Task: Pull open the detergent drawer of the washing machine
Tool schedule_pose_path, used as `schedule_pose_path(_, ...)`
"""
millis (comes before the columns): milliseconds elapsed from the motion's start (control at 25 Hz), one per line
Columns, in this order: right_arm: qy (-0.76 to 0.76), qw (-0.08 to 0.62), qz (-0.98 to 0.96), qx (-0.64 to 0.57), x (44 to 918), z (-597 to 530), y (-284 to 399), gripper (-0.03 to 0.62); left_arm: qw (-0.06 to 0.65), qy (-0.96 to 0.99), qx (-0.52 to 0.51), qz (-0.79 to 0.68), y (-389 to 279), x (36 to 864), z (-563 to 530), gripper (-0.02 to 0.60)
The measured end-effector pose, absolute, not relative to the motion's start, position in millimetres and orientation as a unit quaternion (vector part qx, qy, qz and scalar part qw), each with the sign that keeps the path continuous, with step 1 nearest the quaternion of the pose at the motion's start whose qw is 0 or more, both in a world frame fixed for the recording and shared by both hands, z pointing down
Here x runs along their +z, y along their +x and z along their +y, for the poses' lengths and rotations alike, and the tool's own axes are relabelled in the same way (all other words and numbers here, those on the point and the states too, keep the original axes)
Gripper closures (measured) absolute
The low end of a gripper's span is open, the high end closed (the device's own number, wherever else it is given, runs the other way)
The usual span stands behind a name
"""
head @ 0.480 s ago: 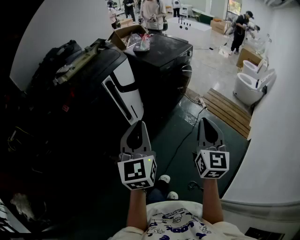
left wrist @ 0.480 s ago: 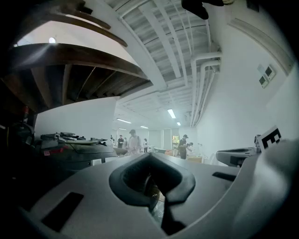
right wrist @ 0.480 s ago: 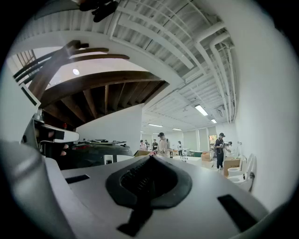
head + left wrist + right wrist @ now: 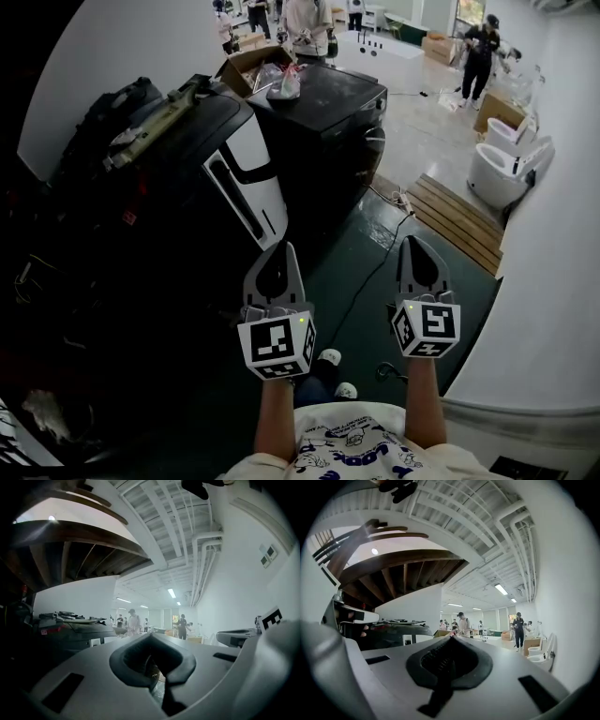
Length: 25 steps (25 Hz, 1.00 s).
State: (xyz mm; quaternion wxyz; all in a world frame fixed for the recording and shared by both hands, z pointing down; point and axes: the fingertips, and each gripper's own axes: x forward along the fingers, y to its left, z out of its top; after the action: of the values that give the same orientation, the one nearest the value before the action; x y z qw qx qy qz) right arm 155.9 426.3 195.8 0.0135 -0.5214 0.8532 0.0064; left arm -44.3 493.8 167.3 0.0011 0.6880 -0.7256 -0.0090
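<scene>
Left claw (image 4: pixel 279 251): jaws together, nothing between them. Right claw (image 4: pixel 413 246): same, jaws together and empty. Both are held level, side by side, over the dark floor (image 4: pixel 349 246), touching nothing.

Washing machine (image 4: pixel 246 178), dark body with a white front panel, stands ahead and left, well apart from both claws. Detergent drawer: cannot pick it out for certain from here.

Step in hand, as I judge it: the approach, with no reach begun. Next move calls for carrying a claw forward and left to the machine's front, finding the drawer's edge, and parting the jaws to take it.

Room: open floor between claws and machine. A cable (image 4: pixel 373 264) runs across the floor ahead; a wooden pallet (image 4: pixel 459 220) and a white wall (image 4: pixel 553 281) close the right side. A second dark machine (image 4: pixel 323 122) stands just beyond the first.
</scene>
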Motion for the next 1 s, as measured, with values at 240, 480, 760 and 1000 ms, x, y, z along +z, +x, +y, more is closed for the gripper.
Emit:
schedule_pose_path(240,-0.515,0.015,0.857,-0.003,199,402,146,0.583,0.009,0.688,-0.004,-0.726,-54,172,468,0.568)
schedule_pose_path(480,-0.499,0.015,0.866,-0.009,204,364,119,0.473,0.014,0.693,-0.001,-0.721,-75,178,426,0.568)
schedule_pose_path(760,-0.496,0.019,0.868,-0.012,205,309,88,0.369,0.008,0.705,0.001,-0.709,-100,177,363,0.568)
schedule_pose_path(1000,-0.508,0.023,0.861,-0.021,211,278,77,0.355,0.010,0.716,0.003,-0.698,-111,183,324,0.567)
